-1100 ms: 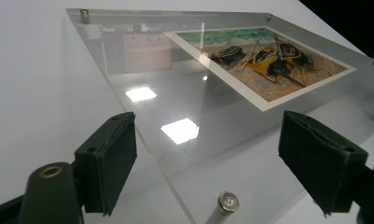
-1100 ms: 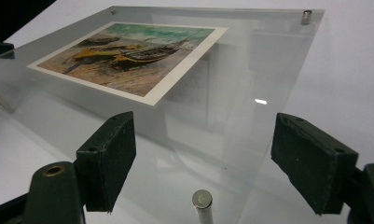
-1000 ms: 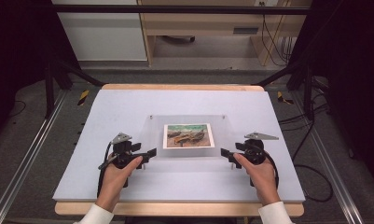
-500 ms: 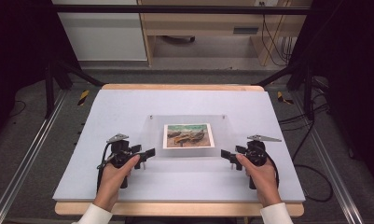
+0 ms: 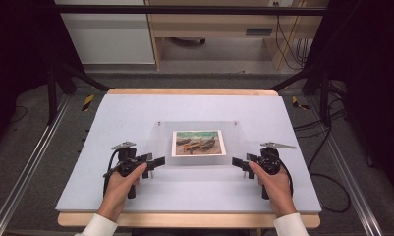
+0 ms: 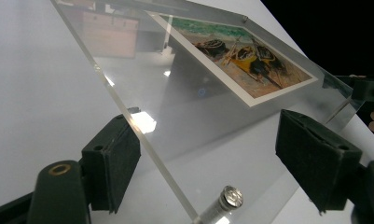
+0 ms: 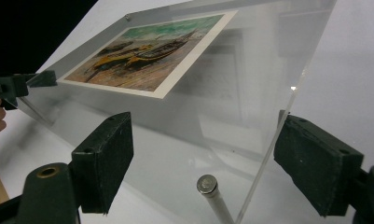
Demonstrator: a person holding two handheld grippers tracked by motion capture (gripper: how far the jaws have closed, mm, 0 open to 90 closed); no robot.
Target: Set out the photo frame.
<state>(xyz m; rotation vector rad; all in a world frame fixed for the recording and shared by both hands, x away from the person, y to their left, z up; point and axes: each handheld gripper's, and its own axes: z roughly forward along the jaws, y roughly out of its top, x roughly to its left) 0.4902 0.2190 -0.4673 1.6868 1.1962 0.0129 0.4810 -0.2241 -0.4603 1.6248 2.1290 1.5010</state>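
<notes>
A white table fills the middle of the high view. A clear frame lies flat on it, with a boat picture inside. The frame sits near the front half of the table, between the two hands.

On the left, the left hand holds the left gripper. It points at the frame's front left corner. In the left gripper view, its two black jaws stand wide apart, one on each side of that corner. The clear edge runs up between them. The left pad is very close to the edge, but I cannot tell if it touches. The right pad is apart from the frame. So this gripper is open and is not squeezing the frame. A small silver post sticks up at the corner, between the jaws.

On the right, the right hand holds the right gripper. It points at the frame's front right corner. In the right gripper view, its jaws are wide apart too, with the corner between them. The pads do not press on the frame. A silver post stands between the jaws there as well. This gripper is open.
</notes>
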